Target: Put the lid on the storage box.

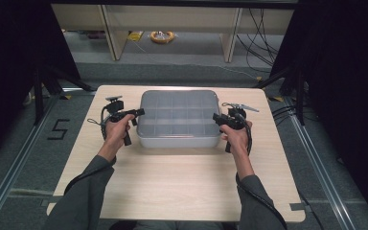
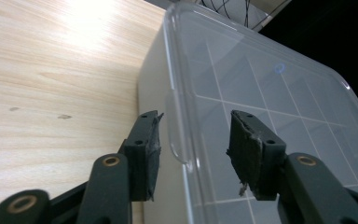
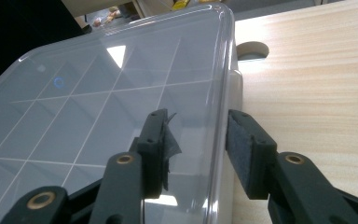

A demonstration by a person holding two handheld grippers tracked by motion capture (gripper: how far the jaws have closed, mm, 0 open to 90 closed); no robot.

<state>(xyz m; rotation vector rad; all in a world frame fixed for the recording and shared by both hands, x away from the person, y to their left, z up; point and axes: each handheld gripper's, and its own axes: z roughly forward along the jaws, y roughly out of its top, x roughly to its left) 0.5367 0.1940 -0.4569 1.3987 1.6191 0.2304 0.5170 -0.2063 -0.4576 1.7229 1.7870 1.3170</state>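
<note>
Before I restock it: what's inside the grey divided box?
Through the clear lid of the box, white dividers form a grid of compartments. Those visible look empty, though glare and the gripper jaws cover some cells, so I can't vouch for all.

One compartment box (image 1: 179, 120) with one clear lid (image 1: 179, 112) stood on the single tabletop (image 1: 182, 177). Two tools were present: one left tool (image 1: 136, 115), one right tool (image 1: 218, 118).
</note>
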